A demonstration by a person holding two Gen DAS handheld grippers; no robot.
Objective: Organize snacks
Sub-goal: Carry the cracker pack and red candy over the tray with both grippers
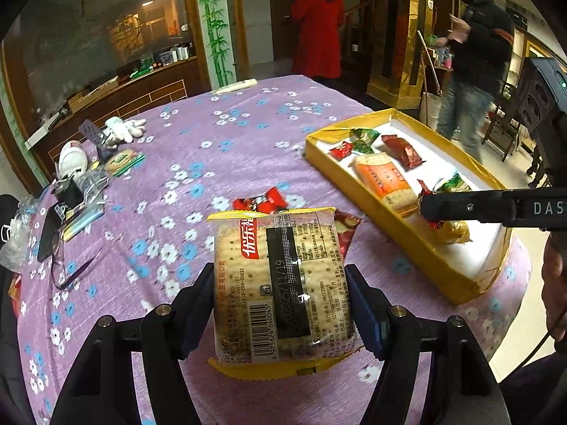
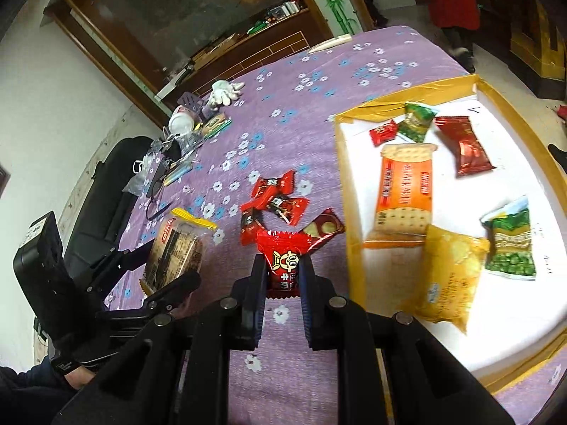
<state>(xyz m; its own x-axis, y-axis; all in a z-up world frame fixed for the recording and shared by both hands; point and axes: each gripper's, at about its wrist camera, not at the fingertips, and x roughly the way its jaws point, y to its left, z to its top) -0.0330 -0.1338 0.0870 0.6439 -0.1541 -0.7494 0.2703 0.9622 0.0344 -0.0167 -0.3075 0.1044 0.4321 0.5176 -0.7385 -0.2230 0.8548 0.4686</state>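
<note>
Left gripper (image 1: 283, 304) clamped cracker pack (image 1: 280, 283) | right gripper (image 2: 283, 276) pinched red candy (image 2: 283, 258) | box (image 2: 358, 248) lay just right: best cleared rim before release.

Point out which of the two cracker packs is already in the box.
The orange-wrapped cracker pack lies flat inside the gold box, among other snacks. The yellow-edged clear cracker pack is not in it: the left gripper holds it above the table.

Your clear cracker pack (image 1: 281, 290) rides lifted, barcode up; your small red candy (image 2: 282, 260) too; gold box (image 2: 345, 184) holds seven snacks.
</note>
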